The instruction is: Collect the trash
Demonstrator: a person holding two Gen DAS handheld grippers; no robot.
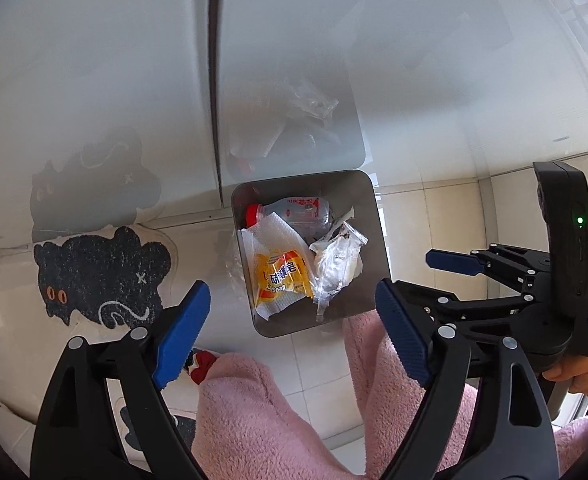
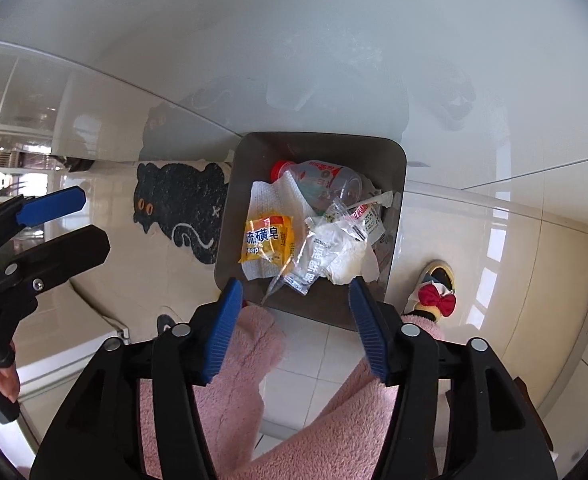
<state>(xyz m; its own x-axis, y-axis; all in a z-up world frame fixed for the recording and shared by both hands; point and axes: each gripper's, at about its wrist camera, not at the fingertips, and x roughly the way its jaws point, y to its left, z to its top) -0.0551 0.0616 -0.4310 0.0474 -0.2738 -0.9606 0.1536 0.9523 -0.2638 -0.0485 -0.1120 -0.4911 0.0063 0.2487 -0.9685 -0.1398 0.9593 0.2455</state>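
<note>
A grey square trash bin (image 1: 367,216) (image 2: 393,184) stands on the tiled floor against a glossy white cabinet. In it lie a plastic bottle with a red cap (image 1: 297,210) (image 2: 325,180), a yellow soap wrapper (image 1: 282,276) (image 2: 268,240), white paper towel (image 1: 270,228) (image 2: 270,192) and crumpled clear plastic bags (image 1: 335,260) (image 2: 329,248). My left gripper (image 1: 294,312) is open and empty above the bin's near side. My right gripper (image 2: 295,312) is open and empty above the bin's near edge; it also shows at the right of the left wrist view (image 1: 417,276).
A black cat-shaped mat (image 1: 102,276) (image 2: 182,208) lies on the floor left of the bin. The person's pink fleece legs (image 1: 254,412) (image 2: 238,376) and a slipper with a red bow (image 2: 437,292) are below the grippers. The white cabinet front (image 1: 134,80) rises behind the bin.
</note>
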